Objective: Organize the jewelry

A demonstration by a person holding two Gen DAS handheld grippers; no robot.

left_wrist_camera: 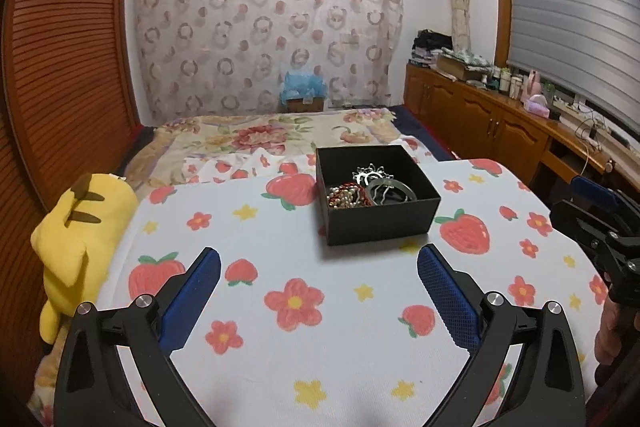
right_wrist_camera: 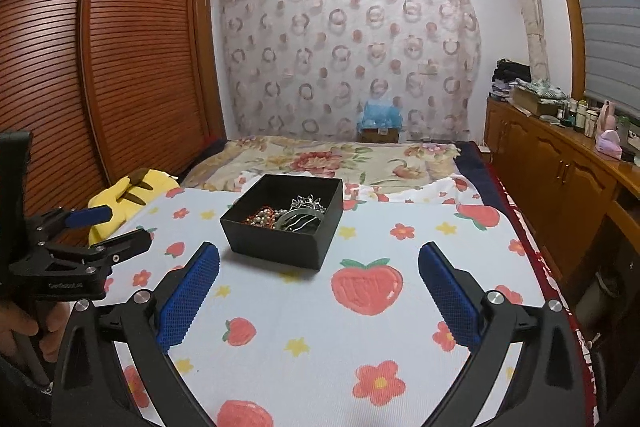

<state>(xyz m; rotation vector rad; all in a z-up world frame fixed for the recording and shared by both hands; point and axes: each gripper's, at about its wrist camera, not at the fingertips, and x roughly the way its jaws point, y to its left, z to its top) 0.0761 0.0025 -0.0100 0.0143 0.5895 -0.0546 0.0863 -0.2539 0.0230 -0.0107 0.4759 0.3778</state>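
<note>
A black open box point(left_wrist_camera: 376, 223) sits on the strawberry-print cloth point(left_wrist_camera: 280, 251). Inside lie a pearl and red bead string point(left_wrist_camera: 346, 197), a silver bangle point(left_wrist_camera: 390, 187) and a silver spiky piece point(left_wrist_camera: 370, 173). The box also shows in the right wrist view point(right_wrist_camera: 280, 239), with the jewelry point(right_wrist_camera: 286, 217) inside it. My left gripper point(left_wrist_camera: 318, 269) is open and empty, just short of the box. My right gripper point(right_wrist_camera: 318, 265) is open and empty, near the box's front right side. Each gripper shows at the edge of the other's view, the right gripper point(left_wrist_camera: 596, 223) and the left gripper point(right_wrist_camera: 100, 227).
A yellow plush toy point(left_wrist_camera: 80, 243) lies at the cloth's left edge. A floral bed point(left_wrist_camera: 272, 139) stretches behind the box. A slatted wooden wardrobe point(right_wrist_camera: 120, 47) stands left. A wooden cabinet point(right_wrist_camera: 560, 167) with bottles stands right.
</note>
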